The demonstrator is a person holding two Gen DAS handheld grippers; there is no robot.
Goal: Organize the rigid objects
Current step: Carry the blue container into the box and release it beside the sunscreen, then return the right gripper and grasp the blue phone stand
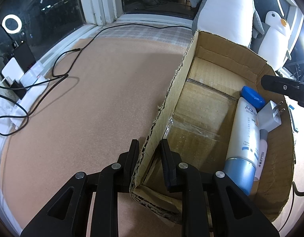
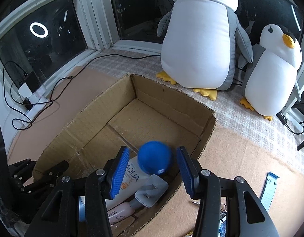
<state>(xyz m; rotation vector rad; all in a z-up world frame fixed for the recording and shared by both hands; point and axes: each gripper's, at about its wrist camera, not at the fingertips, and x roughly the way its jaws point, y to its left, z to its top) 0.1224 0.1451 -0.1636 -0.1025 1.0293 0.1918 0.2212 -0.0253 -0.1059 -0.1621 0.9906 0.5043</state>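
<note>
An open cardboard box [image 1: 171,98] stands on the brown mat. My left gripper [image 1: 150,150] is shut on the box's near left wall, one finger outside and one inside. Along the right side of the box lie a white AQUA bottle with a blue cap [image 1: 244,130], a white charger plug [image 1: 270,118] and a small pale bottle with a grey cap [image 1: 262,150]. My right gripper [image 2: 152,167] hangs open above the blue cap [image 2: 154,157], its blue pads [image 2: 120,171] clear of it. One right finger [image 1: 282,87] shows over the box's far right corner.
Two plush penguins [image 2: 199,45] [image 2: 272,79] sit behind the box on a checked cloth. A black cable [image 1: 59,73] loops across the mat to a power strip [image 1: 29,83] by the window. A blue strap [image 2: 269,189] and small items lie right of the box.
</note>
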